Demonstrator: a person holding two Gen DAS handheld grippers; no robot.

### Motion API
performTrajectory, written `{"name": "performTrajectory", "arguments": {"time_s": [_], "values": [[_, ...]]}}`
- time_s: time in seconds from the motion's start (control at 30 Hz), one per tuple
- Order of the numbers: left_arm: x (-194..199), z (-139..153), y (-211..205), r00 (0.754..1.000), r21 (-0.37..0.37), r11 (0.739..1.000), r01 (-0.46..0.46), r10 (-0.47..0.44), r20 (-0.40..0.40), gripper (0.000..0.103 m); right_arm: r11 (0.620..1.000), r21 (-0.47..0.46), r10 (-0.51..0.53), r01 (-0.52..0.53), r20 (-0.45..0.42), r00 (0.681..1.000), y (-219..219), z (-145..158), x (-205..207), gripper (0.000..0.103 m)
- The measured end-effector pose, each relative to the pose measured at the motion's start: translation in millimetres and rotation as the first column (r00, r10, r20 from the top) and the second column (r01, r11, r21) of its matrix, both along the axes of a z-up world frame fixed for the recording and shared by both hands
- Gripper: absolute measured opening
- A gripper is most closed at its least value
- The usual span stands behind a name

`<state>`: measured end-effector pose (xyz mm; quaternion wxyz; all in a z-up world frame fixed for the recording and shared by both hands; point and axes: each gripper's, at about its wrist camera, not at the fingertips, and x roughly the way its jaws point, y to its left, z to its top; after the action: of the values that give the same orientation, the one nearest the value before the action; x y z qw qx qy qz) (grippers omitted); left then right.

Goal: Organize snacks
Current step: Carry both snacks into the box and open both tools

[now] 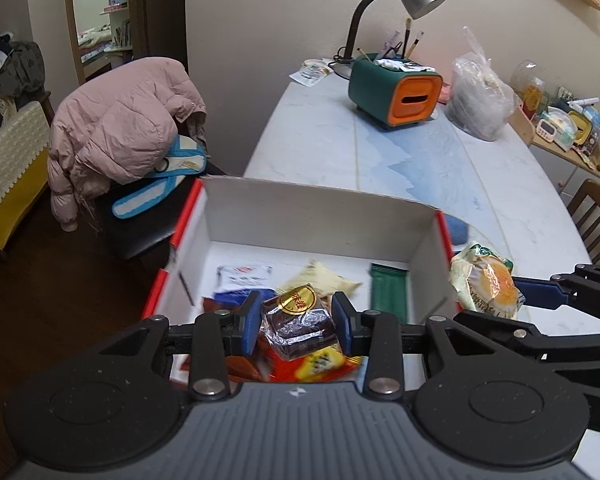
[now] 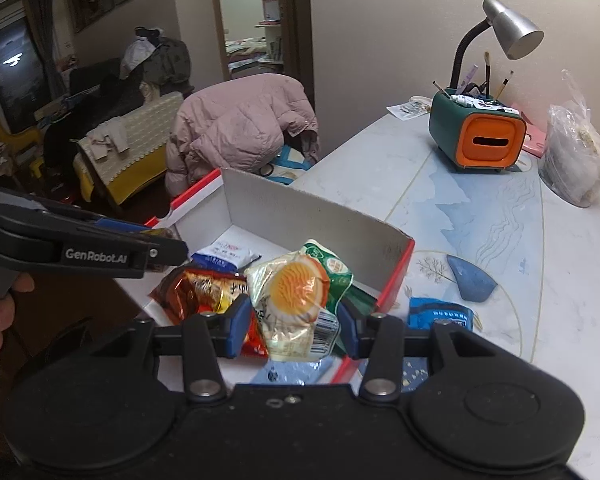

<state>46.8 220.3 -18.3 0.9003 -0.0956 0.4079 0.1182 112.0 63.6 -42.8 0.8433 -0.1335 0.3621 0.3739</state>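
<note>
Both tools are matte black with ribbed grey housings, round caps, silver pivot screws and blue fingers (image 1: 252, 322). White "GenRobot.AI" lettering marks the left gripper (image 2: 156, 254) (bare fingers at far left).

Dim, even indoor light; strong fisheye bending at edges, slight motion blur.

"genrobot.ai" on side of left gripper (image 2: 168, 240); snack packet print too blurry to read.
</note>
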Motion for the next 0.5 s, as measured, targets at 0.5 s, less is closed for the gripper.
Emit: {"name": "performTrajectory", "arguments": {"time_s": [0.5], "values": [[47, -26, 44, 0.992, 0.053, 0.998, 0.046, -0.040, -0.116, 0.037, 0.984, -0.072, -0.171, 0.163, -0.127, 0.977, 48, -49, 34, 0.044]]}}
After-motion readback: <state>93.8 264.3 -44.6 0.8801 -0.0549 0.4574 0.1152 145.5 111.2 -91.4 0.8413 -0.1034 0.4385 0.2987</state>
